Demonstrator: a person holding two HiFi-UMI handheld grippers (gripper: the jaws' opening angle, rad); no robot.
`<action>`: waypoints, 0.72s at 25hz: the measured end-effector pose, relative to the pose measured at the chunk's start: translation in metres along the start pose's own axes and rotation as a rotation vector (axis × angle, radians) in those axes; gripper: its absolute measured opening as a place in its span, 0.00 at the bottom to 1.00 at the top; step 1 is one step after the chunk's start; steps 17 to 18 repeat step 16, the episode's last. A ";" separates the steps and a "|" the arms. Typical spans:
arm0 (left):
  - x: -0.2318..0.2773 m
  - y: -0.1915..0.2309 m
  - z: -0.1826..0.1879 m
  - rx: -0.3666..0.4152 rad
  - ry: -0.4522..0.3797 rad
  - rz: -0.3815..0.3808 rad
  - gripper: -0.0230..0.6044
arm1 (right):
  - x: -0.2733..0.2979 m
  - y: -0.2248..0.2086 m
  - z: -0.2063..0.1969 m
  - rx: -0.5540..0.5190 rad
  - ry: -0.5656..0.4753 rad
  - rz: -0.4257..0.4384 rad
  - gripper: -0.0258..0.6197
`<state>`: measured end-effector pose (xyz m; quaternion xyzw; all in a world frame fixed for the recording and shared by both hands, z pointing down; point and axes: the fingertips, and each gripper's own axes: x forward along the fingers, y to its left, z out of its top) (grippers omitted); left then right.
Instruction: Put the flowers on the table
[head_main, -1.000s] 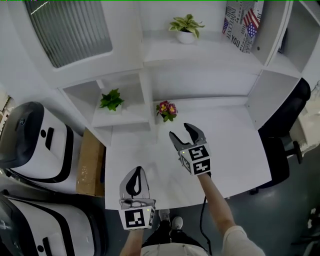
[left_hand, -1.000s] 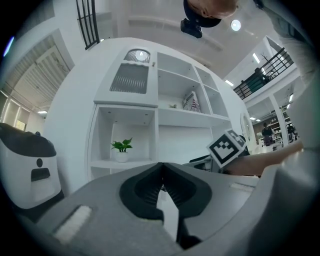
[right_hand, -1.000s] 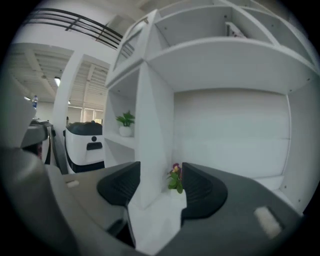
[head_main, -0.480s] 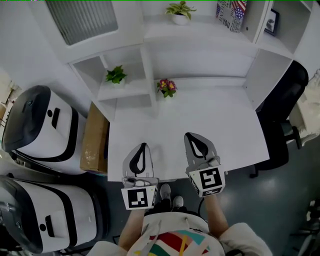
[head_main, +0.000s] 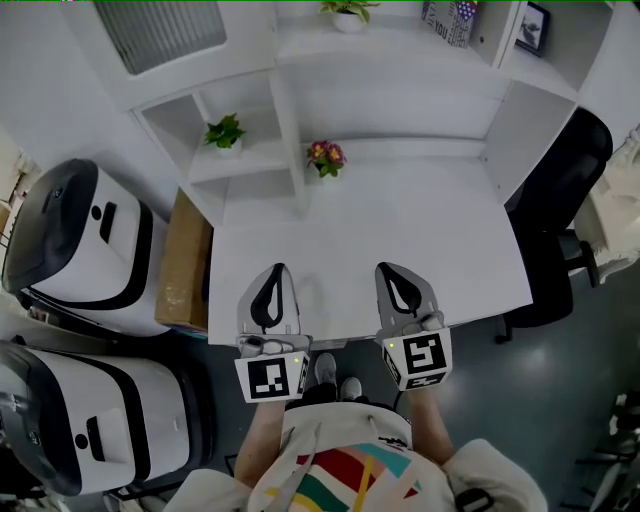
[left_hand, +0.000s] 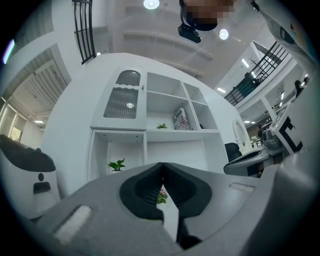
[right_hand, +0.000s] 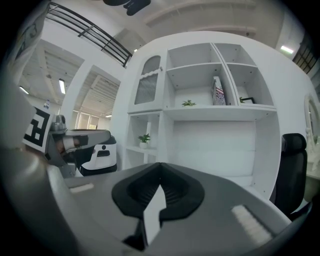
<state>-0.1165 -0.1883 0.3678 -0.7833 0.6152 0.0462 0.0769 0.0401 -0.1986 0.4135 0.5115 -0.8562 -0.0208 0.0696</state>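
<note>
The pink flowers (head_main: 326, 157) stand in a small pot at the back of the white table (head_main: 400, 230), beside the shelf divider. Both grippers hover over the table's front edge, far from the pot. My left gripper (head_main: 275, 270) is shut and empty. My right gripper (head_main: 386, 269) is shut too, with nothing between its jaws. In the left gripper view the flowers (left_hand: 161, 196) peek through the gap under the closed left gripper (left_hand: 162, 169). The right gripper view shows the closed right gripper (right_hand: 160, 171) pointing at the shelves.
A green plant (head_main: 224, 132) sits in the low left cubby and another plant (head_main: 347, 12) on the upper shelf. A black chair (head_main: 560, 200) stands right of the table. White machines (head_main: 80, 250) and a cardboard box (head_main: 185, 265) stand to the left.
My right gripper has shut and drawn back from near the flowers to the table's front edge. The left gripper stayed near the front edge, shut.
</note>
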 end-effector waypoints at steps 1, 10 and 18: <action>0.001 -0.002 0.001 0.003 -0.003 -0.004 0.04 | -0.001 -0.002 0.000 0.000 -0.002 -0.005 0.04; 0.007 -0.008 -0.002 0.001 0.003 -0.017 0.04 | -0.004 -0.008 0.000 -0.005 -0.003 -0.022 0.04; 0.010 -0.005 -0.005 -0.009 0.007 -0.018 0.04 | -0.001 -0.007 -0.004 -0.004 0.015 -0.023 0.04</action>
